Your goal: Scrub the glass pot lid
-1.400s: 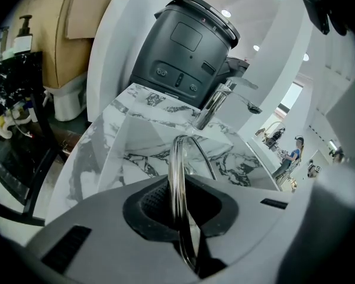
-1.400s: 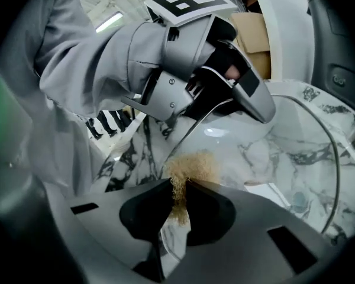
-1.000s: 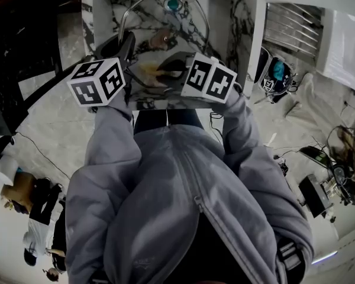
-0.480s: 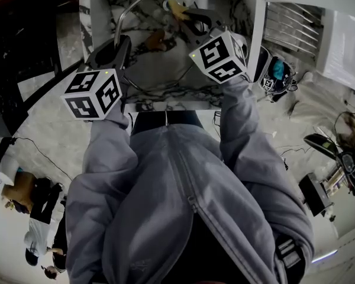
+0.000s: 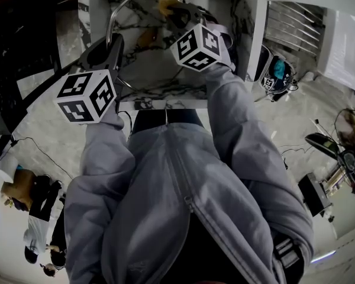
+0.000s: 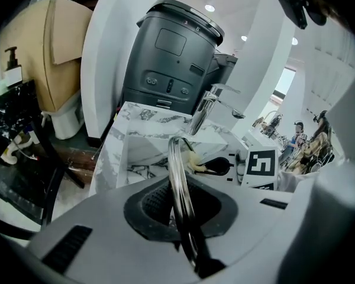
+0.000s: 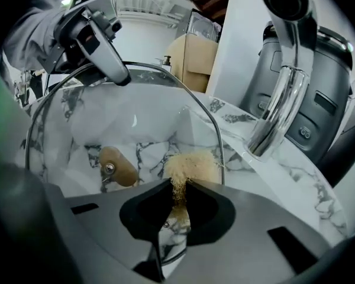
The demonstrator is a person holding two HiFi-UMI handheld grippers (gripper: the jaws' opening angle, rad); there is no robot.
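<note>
The glass pot lid (image 5: 133,16) with a metal rim and a wooden knob (image 5: 145,38) stands on edge over the marble sink (image 5: 165,87). My left gripper (image 5: 110,45) is shut on its rim (image 6: 178,176), which runs up between the jaws in the left gripper view. My right gripper (image 5: 178,13) is shut on a tan fibrous scrubber (image 5: 165,3) at the far side of the lid, near the tap. In the right gripper view the scrubber (image 7: 192,165) lies against the glass beside the knob (image 7: 115,167), and the left gripper (image 7: 103,40) clamps the rim's top.
A chrome faucet (image 7: 284,81) rises at the sink's back, beside a dark grey appliance (image 6: 171,58). A ribbed drying rack (image 5: 293,25) sits to the right. Cables and gear (image 5: 337,158) lie on the floor. A person (image 5: 38,218) sits at lower left.
My right gripper has swung with the scrubber from the near middle of the lid up to its far edge by the tap. The left gripper has shifted slightly, still on the rim.
</note>
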